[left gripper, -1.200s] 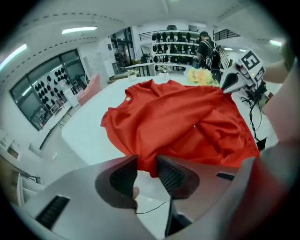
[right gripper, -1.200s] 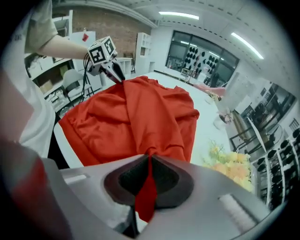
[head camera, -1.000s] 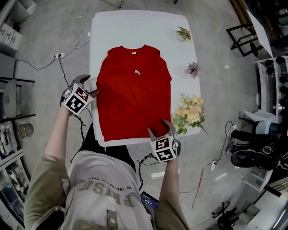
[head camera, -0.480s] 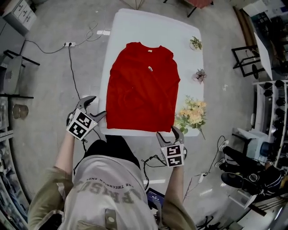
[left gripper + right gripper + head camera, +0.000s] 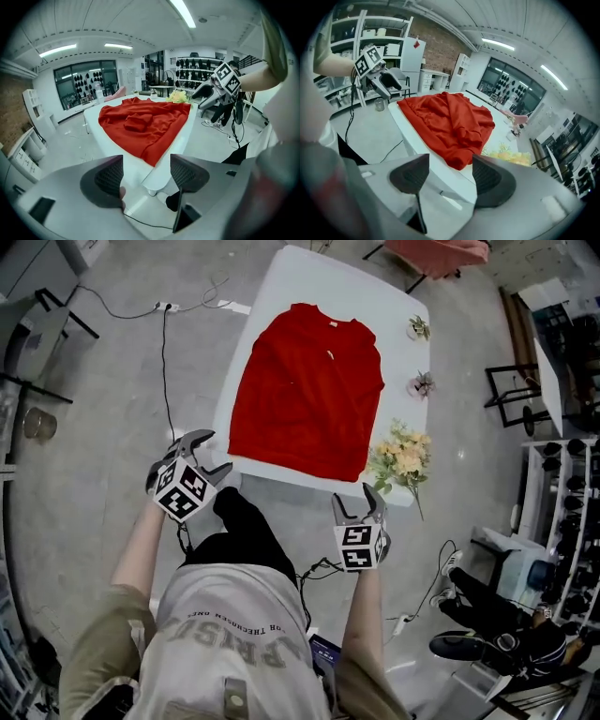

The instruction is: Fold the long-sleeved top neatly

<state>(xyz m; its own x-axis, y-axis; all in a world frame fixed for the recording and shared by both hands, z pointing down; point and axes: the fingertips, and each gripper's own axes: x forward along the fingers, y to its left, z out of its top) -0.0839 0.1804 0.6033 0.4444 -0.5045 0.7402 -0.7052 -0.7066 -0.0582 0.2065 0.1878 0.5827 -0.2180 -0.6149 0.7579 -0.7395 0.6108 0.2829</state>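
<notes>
The red long-sleeved top lies spread on the white worktop, collar at the far end and hem toward the person, its outline a rough rectangle. It covers most of the worktop's width. From the left gripper view the top shows a small bunched fold lying on its upper surface, and 1 corner of the hem hangs over the worktop's near edge.

Neither claw touches the cloth. The left claw hangs off the worktop's near-left corner, above the grey floor. Its jaws stand apart with nothing between them, which its own view makes plain. The right claw sits just short of the near edge, close to the yellow flower bunch. Its jaws have just been opening and are parted with nothing gripped — only the worktop edge and the top show beyond them.

2 small potted plants stand along the worktop's right side, clear of the top. A cable and power strip lie on the floor to the left.
</notes>
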